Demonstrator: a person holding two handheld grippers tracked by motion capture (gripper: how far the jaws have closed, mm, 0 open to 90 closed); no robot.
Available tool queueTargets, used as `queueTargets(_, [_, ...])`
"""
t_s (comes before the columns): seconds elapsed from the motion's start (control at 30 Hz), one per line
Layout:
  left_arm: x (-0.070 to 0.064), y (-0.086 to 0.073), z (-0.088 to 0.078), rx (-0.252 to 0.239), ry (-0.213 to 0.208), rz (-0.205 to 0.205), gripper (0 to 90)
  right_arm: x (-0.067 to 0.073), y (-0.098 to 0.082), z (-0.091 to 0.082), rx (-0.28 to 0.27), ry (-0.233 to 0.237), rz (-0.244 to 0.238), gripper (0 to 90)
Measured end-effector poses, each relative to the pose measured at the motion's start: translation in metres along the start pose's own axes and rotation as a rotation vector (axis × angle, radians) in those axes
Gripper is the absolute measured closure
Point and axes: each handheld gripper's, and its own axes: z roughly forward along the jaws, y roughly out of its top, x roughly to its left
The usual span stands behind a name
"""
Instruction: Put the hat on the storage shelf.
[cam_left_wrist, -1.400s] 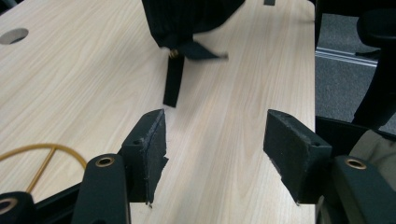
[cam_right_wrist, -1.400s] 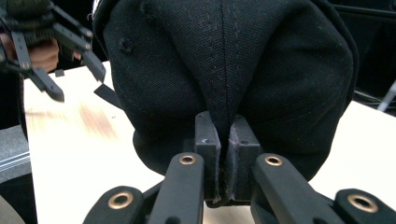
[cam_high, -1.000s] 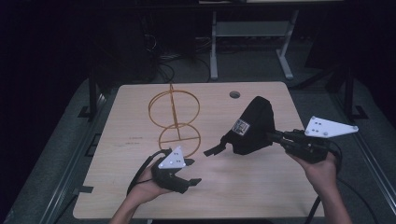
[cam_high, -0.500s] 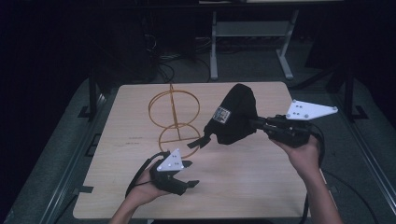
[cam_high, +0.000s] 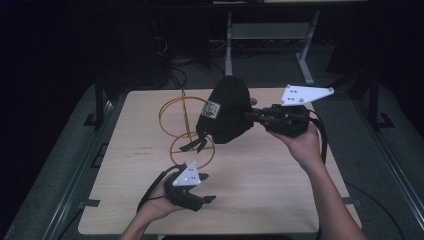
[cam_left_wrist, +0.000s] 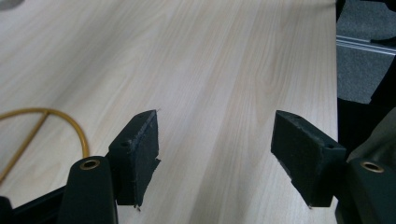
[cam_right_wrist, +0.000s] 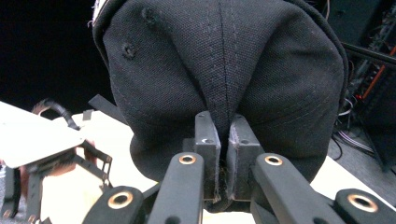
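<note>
Between the jaws of my right gripper sits a pinch of the black cotton baseball cap, caught along its crown seam, so the cap hangs in the air out ahead of that gripper, clear of the pale wooden table. I judge the step in hand to be carrying the cap to the gold wire stand of two hoops on a post, which stands just beyond and below the cap's open underside. To do it well I should keep the pinch firm, since only a fold of cloth is held, turn the opening downward, and lower it squarely over the upper hoop so the dangling strap does not snag the wire. My left gripper rests low near my side of the table, jaws spread wide with nothing between them, the stand's base hoop just off to its side. No containers are on the table; the cap's hollow is turned away, so I cannot tell its contents.
</note>
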Motion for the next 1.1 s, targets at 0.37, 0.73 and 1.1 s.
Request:
queueTargets(0.37, [-0.002, 0.001, 0.004, 0.005, -0.005, 0.032, 32.1, 0.001, 0.032, 0.032, 0.017, 0.04, -0.045, 85.0])
queueTargets(0.73, [-0.007, 0.001, 0.006, 0.002, -0.006, 0.041, 32.1, -0.005, 0.055, 0.068, -0.006, 0.076, -0.027, 85.4])
queueTargets(1.1, [-0.009, 0.001, 0.009, 0.005, -0.015, 0.044, 32.2, -0.003, 0.075, 0.096, -0.009, 0.081, -0.014, 85.6])
